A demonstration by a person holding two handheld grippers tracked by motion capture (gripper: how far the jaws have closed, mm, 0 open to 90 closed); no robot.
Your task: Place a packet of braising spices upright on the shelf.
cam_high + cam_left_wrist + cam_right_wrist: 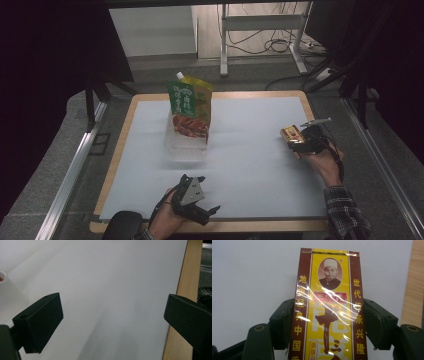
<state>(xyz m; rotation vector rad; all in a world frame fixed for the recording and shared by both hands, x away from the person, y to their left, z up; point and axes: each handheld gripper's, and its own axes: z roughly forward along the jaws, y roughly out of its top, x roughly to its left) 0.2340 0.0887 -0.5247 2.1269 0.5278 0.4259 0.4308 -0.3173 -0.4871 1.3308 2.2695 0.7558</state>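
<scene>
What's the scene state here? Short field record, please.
surface: white mat on a wood-edged table
right gripper: shut on box, near the mat's right edge
box: yellow and maroon, film-wrapped, a jaw pressing each long side
left gripper: open, nothing between the jaws, at the mat's near edge
pouch: green, white cap, upright in a clear tub
tub: mid-left of mat, apart from both grippers

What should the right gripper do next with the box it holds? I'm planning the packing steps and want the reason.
Probably carry the box leftward toward the clear tray. The right gripper is clamped on the box's sides near the table's right edge, while the tray with the standing pouch sits far off at centre left. The left gripper waits open over bare table.
</scene>
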